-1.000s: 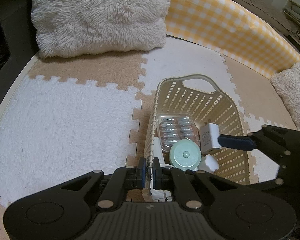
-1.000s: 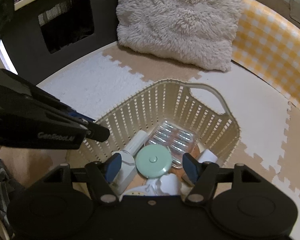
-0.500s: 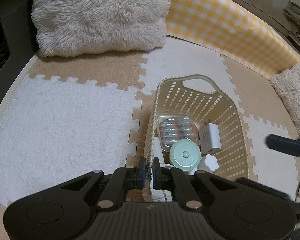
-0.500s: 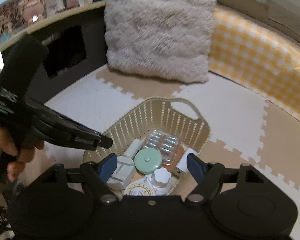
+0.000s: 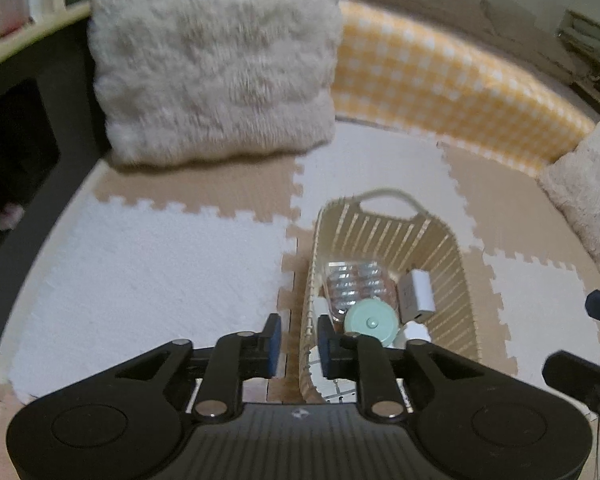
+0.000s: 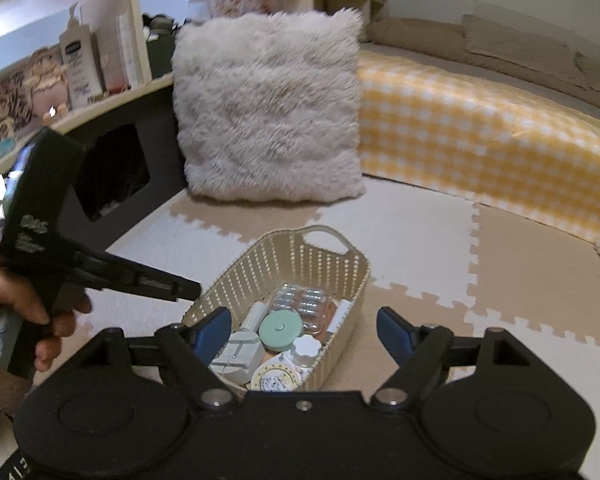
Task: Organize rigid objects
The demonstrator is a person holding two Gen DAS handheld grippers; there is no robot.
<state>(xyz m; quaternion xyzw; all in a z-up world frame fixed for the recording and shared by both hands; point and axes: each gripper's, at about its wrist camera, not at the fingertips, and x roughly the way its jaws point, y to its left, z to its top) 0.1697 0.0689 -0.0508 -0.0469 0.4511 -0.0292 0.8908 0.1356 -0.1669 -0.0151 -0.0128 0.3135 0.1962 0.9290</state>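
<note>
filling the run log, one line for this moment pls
left tongs: just opened off basket rim | right tongs: open, empty | basket: items inside, on mat

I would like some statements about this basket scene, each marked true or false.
1. The basket stands on the foam puzzle mat. True.
2. The round mint-green lid lies outside the basket. False: it lies inside, among the other items.
3. The right gripper has its jaws wide apart and holds nothing. True.
4. The left gripper is clamped on the basket wall. False: its jaws have just been opening; the wall runs between them, not pressed.
5. The fluffy pillow lies inside the basket. False: it stands behind it, beside the yellow checked cushion.
</note>
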